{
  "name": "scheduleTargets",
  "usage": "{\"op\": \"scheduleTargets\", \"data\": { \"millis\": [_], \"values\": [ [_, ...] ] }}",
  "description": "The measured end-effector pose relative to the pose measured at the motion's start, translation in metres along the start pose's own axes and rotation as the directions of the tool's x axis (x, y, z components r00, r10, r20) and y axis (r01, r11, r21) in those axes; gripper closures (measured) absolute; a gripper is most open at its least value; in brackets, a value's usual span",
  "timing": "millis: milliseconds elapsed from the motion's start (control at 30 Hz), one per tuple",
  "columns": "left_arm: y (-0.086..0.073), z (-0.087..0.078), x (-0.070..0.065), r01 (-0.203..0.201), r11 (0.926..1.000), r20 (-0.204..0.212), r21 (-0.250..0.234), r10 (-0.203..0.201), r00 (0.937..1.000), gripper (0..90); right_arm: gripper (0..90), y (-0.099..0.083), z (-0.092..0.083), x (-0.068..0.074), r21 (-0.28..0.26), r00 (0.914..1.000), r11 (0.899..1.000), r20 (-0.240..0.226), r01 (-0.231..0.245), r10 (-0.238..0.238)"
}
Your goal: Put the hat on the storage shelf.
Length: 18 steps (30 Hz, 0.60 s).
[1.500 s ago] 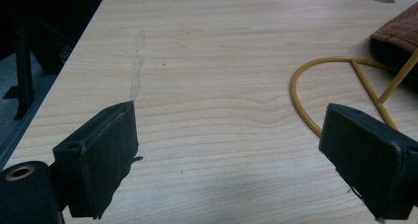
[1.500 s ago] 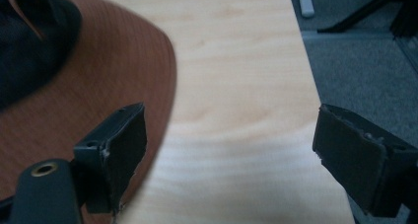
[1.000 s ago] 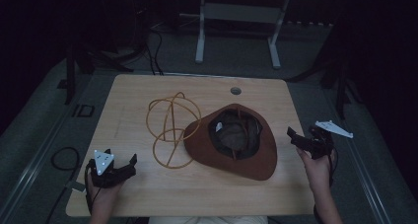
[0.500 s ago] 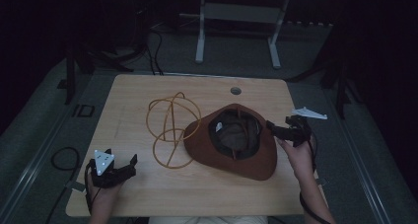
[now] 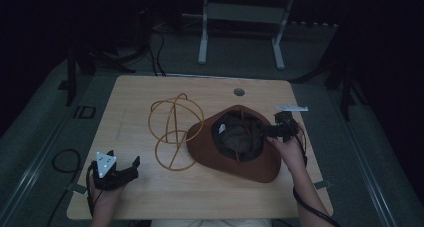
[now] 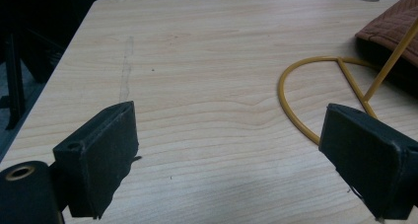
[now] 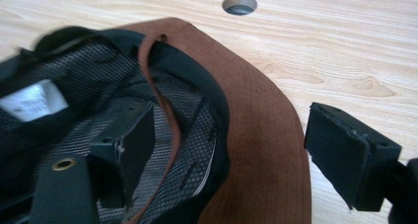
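Observation:
A brown wide-brimmed hat (image 5: 235, 159) lies crown-down, right of centre on the wooden table (image 5: 145, 94), its dark mesh lining facing up. My right gripper (image 5: 267, 131) reaches over the hat's right brim (image 7: 256, 135). One jaw is inside the crown and the other outside the brim. The jaws have just been closing a little, but the pads stand off the brim. A thin brown cord (image 7: 162, 95) runs along the lining. A yellow wire stand (image 5: 172, 132) lies left of the hat. My left gripper (image 5: 125, 159) rests open at the table's front left with nothing between its jaws.
A round cable hole (image 5: 239, 92) is in the table behind the hat. The wire stand's ring (image 6: 340, 60) lies ahead and right of the left gripper (image 6: 231, 120). A metal frame (image 5: 240, 12) and cables stand on the dark floor behind the table.
My right gripper has moved left from the table's right edge onto the hat's right brim, one jaw now inside the crown. The left gripper has stayed put.

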<state>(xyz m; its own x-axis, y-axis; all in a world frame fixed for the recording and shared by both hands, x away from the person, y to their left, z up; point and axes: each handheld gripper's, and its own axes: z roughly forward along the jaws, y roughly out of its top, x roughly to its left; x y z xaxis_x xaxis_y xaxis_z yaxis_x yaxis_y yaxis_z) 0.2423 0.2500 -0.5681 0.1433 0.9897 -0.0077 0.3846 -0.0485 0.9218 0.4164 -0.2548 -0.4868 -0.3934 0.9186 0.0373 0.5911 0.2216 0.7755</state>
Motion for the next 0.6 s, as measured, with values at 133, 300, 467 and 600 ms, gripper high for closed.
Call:
{"op": "scheduleTargets", "data": {
  "millis": [133, 300, 467, 600],
  "values": [
    [0.000, 0.000, 0.000, -0.004, 1.0000, 0.002, 0.007, 0.004, 1.0000, 8.7, 22.0, 0.000, 0.016, 0.001, 0.033, 0.9998, 0.999, 0.012, -0.019, 0.018],
    [0.000, 0.001, 0.000, -0.001, 0.9999, 0.005, 0.010, 0.001, 1.0000, 8.7, 22.6, -0.002, 0.032, 0.006, 0.064, 0.9977, 0.997, 0.060, -0.037, 0.033],
    [0.000, 0.001, -0.001, -0.005, 0.9999, 0.009, 0.012, 0.005, 0.9999, 8.7, 25.1, -0.003, 0.046, 0.012, 0.101, 0.9933, 0.995, 0.116, -0.010, -0.002],
    [-0.001, 0.001, -0.001, -0.011, 0.9998, 0.012, 0.018, 0.011, 0.9999, 8.7, 25.3, -0.006, 0.056, 0.015, 0.130, 0.9920, 0.992, 0.124, 0.008, -0.024]
  ]
}}
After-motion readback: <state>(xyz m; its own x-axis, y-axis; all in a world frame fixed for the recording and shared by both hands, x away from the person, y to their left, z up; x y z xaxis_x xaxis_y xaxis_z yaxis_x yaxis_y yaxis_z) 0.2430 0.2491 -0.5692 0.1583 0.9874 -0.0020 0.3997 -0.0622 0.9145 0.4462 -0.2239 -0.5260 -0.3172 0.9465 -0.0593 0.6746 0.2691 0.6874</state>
